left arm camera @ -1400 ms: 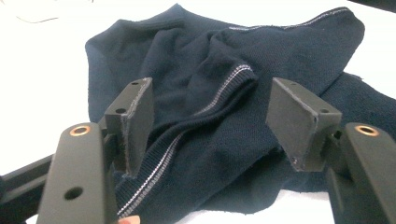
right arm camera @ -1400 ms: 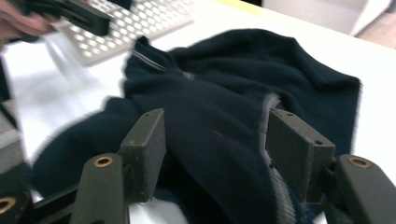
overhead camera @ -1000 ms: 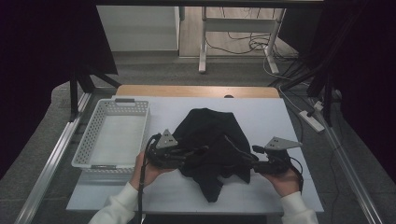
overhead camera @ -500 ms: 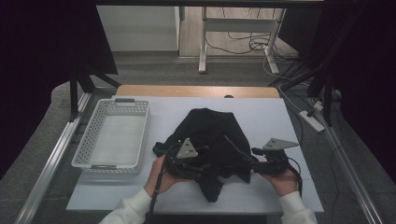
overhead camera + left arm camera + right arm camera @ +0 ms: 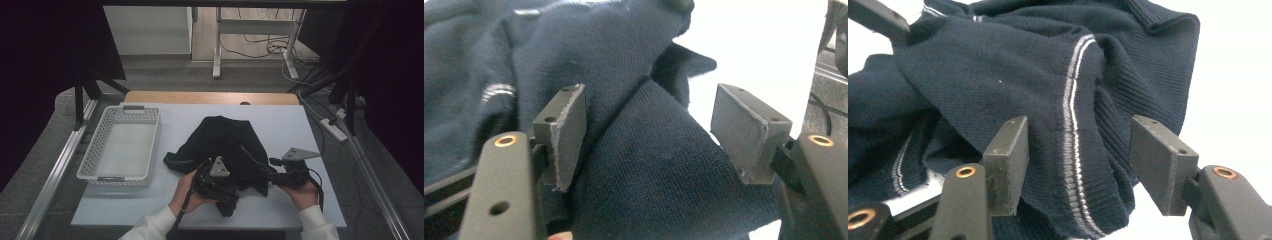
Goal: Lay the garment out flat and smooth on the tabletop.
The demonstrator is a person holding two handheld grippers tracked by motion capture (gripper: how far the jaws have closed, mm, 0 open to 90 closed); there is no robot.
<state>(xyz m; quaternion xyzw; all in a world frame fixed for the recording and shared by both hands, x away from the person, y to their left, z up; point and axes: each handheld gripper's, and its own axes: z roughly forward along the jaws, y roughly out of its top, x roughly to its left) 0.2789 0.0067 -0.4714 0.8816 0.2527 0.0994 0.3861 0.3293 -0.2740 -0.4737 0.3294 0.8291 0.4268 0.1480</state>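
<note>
dark knit sweater (image 5: 227,145), crumpled on white desk (image 5: 280,120); left gripper (image 5: 649,135) and right gripper (image 5: 1075,160) fingers apart, fabric between, not clamped; white basket (image 5: 120,150) alongside.

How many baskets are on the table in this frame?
1. The white perforated basket sits at the left of the table, left of the dark knit garment. Nothing suggests another one hidden.

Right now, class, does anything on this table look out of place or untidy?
Yes: the dark knit garment lies crumpled in a heap on the white table, folds bunched between both grippers' fingers. The white basket sits straight.
</note>
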